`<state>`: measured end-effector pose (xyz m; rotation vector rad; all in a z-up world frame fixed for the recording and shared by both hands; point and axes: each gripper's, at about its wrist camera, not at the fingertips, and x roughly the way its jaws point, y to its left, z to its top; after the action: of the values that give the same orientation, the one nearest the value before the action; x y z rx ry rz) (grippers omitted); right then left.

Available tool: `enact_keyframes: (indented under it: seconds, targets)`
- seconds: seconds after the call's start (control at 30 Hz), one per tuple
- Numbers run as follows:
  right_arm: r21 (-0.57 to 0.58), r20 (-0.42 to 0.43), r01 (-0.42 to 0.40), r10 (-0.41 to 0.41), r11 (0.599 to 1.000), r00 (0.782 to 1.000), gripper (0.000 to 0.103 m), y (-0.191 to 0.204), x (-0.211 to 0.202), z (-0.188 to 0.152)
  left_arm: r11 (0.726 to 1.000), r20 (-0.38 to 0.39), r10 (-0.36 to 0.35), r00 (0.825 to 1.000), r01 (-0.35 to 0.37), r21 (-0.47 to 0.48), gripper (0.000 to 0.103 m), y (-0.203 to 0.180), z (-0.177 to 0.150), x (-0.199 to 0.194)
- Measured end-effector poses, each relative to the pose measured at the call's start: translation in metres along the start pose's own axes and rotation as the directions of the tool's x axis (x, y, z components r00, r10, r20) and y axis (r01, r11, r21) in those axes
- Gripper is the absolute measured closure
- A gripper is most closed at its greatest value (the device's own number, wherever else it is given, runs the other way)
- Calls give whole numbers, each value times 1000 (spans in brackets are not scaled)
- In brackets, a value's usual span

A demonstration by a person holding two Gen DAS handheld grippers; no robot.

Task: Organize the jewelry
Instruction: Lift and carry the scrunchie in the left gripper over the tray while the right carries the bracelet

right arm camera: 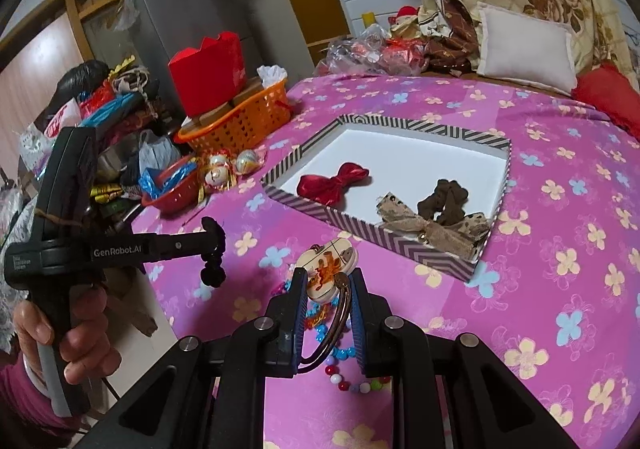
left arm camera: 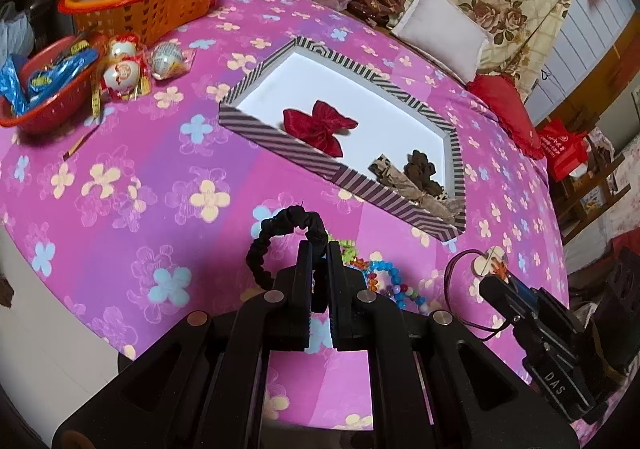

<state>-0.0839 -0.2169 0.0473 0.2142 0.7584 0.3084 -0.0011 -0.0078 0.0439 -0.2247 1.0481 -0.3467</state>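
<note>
I am holding a black scrunchie point(left arm camera: 280, 241) in my left gripper point(left arm camera: 319, 249), whose fingers are pinched almost together on it, low in the middle of the left view. In the right view my right gripper point(right arm camera: 326, 281) is closing on a pale wooden charm point(right arm camera: 330, 263) with a thin brown hoop point(right arm camera: 332, 329) hanging between its fingers, lifted above the pink flowered cloth point(right arm camera: 540, 289).

Under both tools a string of coloured beads point(right arm camera: 340, 369) is lying on the cloth, partly hidden by the fingers. Toward the upper left of each frame an orange basket point(left arm camera: 152, 5) is holding brown boxes and a red carton, and a red bowl point(left arm camera: 36, 105) is holding blue wrappers, with round painted ornaments point(left arm camera: 120, 73) just beside it.

The striped box point(left arm camera: 280, 145) is sitting in the middle of the frame, beyond the grippers. Inside it are lying a red bow point(left arm camera: 320, 125), a brown scrunchie point(right arm camera: 444, 201) and a tan spotted bow point(right arm camera: 432, 227), the last two touching in the near corner.

A white pillow point(right arm camera: 524, 49) and a patterned cushion are filling the upper right. The heap of bags at the left edge is too jumbled for me to make out.
</note>
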Motion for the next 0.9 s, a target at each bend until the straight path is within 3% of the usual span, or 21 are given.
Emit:
enact_keyframes:
  seconds: [0.43, 0.9]
  targets:
    - [25, 15, 42, -42, 999, 999, 84, -22, 7, 27, 998, 53, 42, 998, -45, 40, 98, -16, 36, 4]
    - [79, 11, 99, -100, 992, 995, 84, -70, 46, 73, 983, 98, 121, 988, -132, 124, 98, -51, 85, 52]
